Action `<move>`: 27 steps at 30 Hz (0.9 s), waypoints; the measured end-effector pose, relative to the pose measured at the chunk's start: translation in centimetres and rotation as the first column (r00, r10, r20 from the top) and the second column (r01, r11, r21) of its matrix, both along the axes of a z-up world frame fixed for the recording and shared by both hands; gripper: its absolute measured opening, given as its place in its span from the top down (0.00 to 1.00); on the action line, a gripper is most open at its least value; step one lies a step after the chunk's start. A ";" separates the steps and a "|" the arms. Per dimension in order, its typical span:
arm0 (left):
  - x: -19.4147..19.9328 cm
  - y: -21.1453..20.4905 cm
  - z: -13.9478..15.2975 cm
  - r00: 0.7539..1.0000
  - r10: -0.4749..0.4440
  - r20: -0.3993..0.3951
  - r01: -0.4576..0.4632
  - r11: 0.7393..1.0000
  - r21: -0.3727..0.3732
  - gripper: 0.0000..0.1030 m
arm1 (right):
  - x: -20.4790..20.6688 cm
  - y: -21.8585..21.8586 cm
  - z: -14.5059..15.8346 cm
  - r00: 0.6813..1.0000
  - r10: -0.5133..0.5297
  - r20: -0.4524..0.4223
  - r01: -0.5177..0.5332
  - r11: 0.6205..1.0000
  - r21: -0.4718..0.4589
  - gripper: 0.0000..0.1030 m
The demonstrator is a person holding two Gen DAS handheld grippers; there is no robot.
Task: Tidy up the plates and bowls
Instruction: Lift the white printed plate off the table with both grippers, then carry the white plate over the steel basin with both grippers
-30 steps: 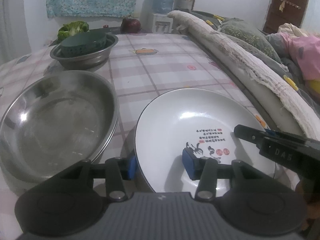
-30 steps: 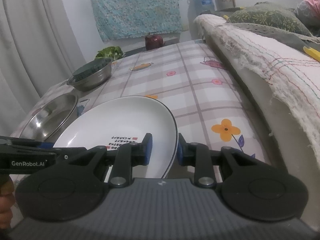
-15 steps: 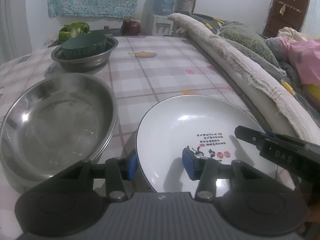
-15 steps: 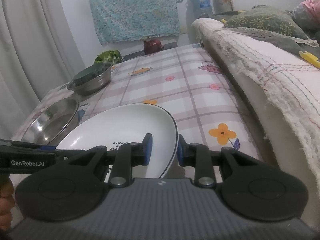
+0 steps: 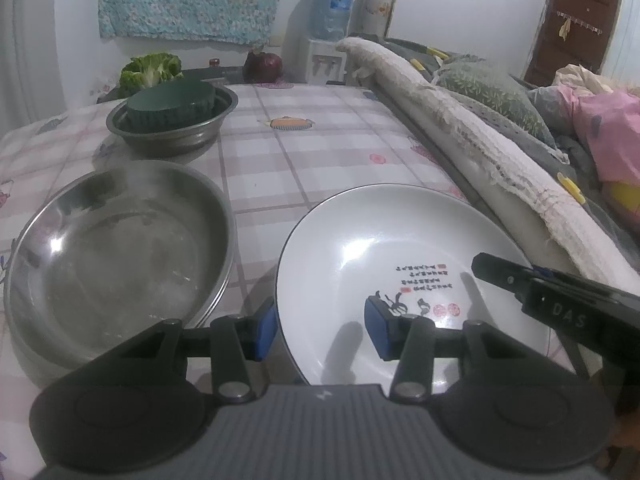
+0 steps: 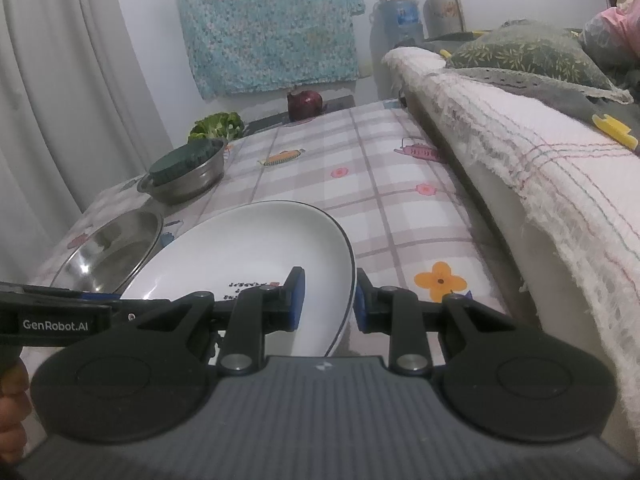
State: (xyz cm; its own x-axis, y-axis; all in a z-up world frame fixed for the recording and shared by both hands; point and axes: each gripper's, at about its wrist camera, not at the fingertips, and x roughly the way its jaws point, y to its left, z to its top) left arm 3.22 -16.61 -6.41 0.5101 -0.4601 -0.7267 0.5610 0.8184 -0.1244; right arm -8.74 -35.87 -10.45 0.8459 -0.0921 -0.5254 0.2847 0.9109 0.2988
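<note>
Both grippers straddle white plate rim at desk near edge: left gripper pads apart, right gripper narrower, contact unclear. Steel plate just left, untouched.

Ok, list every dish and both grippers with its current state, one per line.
white plate: empty, rim between both grippers' pads, near side tilted up.
left gripper: straddling the plate's rim, pads not clearly pressing.
right gripper: closed on the plate's rim.
large steel basin: empty, upright.
small steel bowl: holds an upturned green bowl.
</note>
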 end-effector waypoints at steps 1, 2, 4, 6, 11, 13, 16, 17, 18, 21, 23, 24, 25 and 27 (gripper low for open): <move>0.0 0.0 0.1 1.000 0.001 0.002 -0.001 1.000 -0.003 0.54 | 0.0 0.0 0.1 1.000 -0.001 0.002 0.001 1.000 -0.001 0.76; 0.0 0.1 0.2 1.000 0.002 0.004 -0.002 1.000 -0.006 0.54 | 0.1 0.0 0.3 1.000 -0.001 0.005 0.001 1.000 -0.001 0.76; 0.1 0.1 0.4 1.000 0.006 0.007 -0.006 1.000 -0.013 0.54 | 0.1 0.0 0.5 1.000 -0.001 0.011 0.001 1.000 -0.003 0.76; 0.1 0.3 0.7 1.000 0.011 0.011 -0.011 1.000 -0.019 0.54 | 0.2 -0.1 0.7 1.000 0.000 0.016 0.000 1.000 -0.004 0.76; 0.3 0.8 1.2 0.999 0.028 0.020 -0.028 0.999 -0.033 0.54 | 0.5 0.1 1.3 1.000 0.008 0.030 -0.008 1.000 -0.006 0.76; 0.5 1.0 1.5 0.999 0.038 0.021 -0.037 0.999 -0.038 0.54 | 0.8 0.3 1.5 0.999 0.012 0.035 -0.012 1.000 -0.005 0.76; 0.7 1.6 1.8 0.998 0.054 0.027 -0.053 0.997 -0.049 0.54 | 1.1 0.6 1.9 0.999 0.023 0.042 -0.022 1.000 -0.007 0.76; 0.8 1.8 2.0 0.998 0.061 0.030 -0.059 0.997 -0.052 0.54 | 1.4 0.7 2.0 0.999 0.027 0.044 -0.026 1.000 -0.008 0.76; 0.9 2.0 2.1 0.997 0.068 0.032 -0.066 0.996 -0.056 0.54 | 1.6 0.8 2.1 0.998 0.032 0.046 -0.031 0.999 -0.010 0.76; 1.2 2.7 2.5 0.995 0.090 0.039 -0.088 0.994 -0.067 0.54 | 2.2 1.3 2.5 0.997 0.049 0.053 -0.048 0.999 -0.016 0.76; 1.4 3.3 2.7 0.993 0.106 0.042 -0.103 0.992 -0.072 0.54 | 2.7 1.7 2.9 0.996 0.064 0.058 -0.063 0.998 -0.021 0.76; 1.6 3.6 2.8 0.992 0.116 0.043 -0.112 0.991 -0.075 0.54 | 3.0 1.9 3.0 0.996 0.070 0.060 -0.069 0.997 -0.024 0.76; 1.7 4.0 3.0 0.991 0.124 0.045 -0.121 0.990 -0.078 0.54 | 3.3 2.2 3.2 0.995 0.078 0.063 -0.077 0.997 -0.026 0.76; 2.0 4.8 3.2 0.988 0.143 0.049 -0.139 0.987 -0.083 0.54 | 4.0 2.8 3.4 0.993 0.093 0.067 -0.092 0.995 -0.027 0.76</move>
